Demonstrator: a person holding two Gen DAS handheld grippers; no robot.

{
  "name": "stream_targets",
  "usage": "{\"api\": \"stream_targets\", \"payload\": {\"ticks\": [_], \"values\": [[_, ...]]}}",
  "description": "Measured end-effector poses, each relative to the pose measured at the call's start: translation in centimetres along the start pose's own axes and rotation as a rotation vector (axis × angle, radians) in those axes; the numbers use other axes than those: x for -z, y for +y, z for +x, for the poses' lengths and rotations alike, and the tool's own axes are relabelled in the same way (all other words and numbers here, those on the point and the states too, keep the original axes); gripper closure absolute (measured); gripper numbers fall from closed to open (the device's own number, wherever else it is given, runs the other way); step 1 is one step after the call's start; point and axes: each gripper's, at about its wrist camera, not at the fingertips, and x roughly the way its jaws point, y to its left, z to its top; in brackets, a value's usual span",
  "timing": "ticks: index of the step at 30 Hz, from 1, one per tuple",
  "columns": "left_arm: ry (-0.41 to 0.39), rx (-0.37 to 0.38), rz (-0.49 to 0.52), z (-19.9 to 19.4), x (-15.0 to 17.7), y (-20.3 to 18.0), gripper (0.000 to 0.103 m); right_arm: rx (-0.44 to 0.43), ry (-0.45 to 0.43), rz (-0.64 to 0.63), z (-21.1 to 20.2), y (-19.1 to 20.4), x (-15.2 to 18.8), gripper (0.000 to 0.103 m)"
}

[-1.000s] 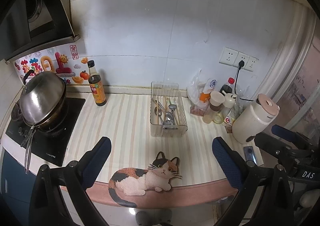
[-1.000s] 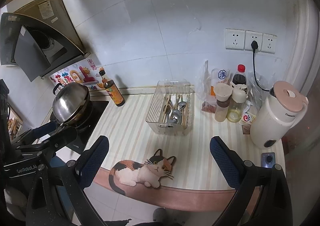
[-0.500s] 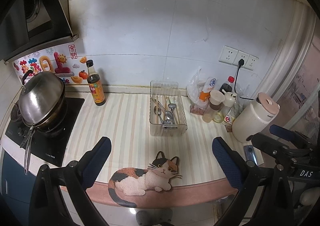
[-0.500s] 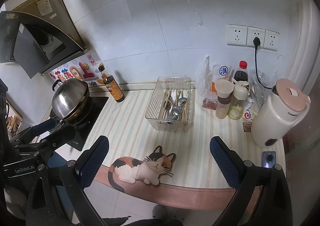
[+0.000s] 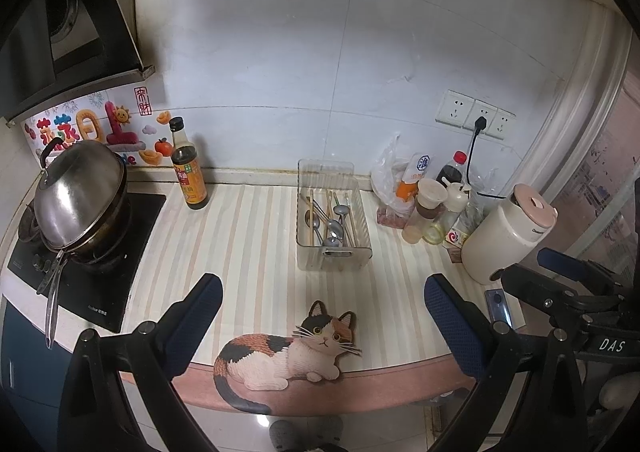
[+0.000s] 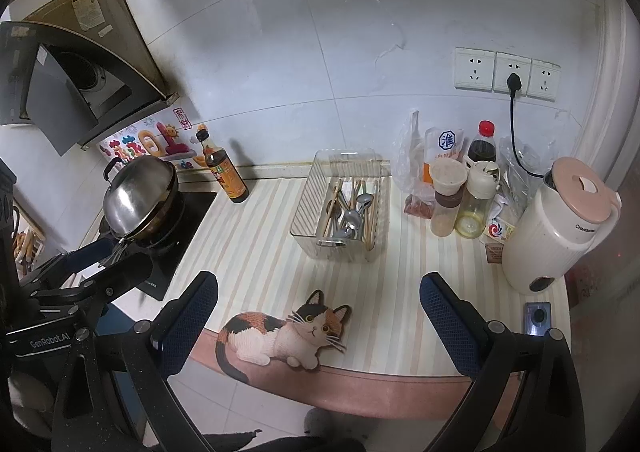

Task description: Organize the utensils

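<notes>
Both grippers hang off the front edge of the worktop (image 5: 248,236), short of everything on it. The left gripper (image 5: 322,318) has its blue-padded fingers spread wide with nothing between them, and the right gripper (image 6: 318,314) stands the same way, jaws wide apart and empty. In the left wrist view the right gripper's dark frame shows at the right border, near the worktop's right end; in the right wrist view the left gripper's frame shows at the left border, by the stove. The utensils (image 5: 330,221), metal spoons and wooden chopsticks mixed together, lie lengthwise in a clear plastic bin (image 5: 332,252) that sits toward the back edge of the worktop, about midway along it, its far short wall close to the wall tiles. A cat-shaped mat (image 5: 288,356) lies at the front edge, its tail drooping over the pink rim, between the fingers of each gripper as the cameras see it and well apart from the bin. Toward the back left, a dark sauce bottle (image 5: 188,171) stands upright just beside the black stove top (image 5: 108,292), which carries a lidded steel wok (image 5: 78,195). Right of the bin, a cluster of condiment bottles (image 6: 460,195) and plastic bags crowds the back right corner, with a cream kettle with a pink lid (image 6: 560,223) next to them and a phone (image 6: 538,318) lying flat near the front right corner.
</notes>
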Motion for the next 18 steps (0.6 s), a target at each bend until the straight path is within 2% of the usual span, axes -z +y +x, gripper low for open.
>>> {"api": "stream_targets", "payload": {"ticks": [18], "values": [[-0.003, 0.000, 0.000, 0.00, 0.00, -0.18, 0.000, 0.003, 0.001, 0.000, 0.06, -0.14, 0.20, 0.001]]}}
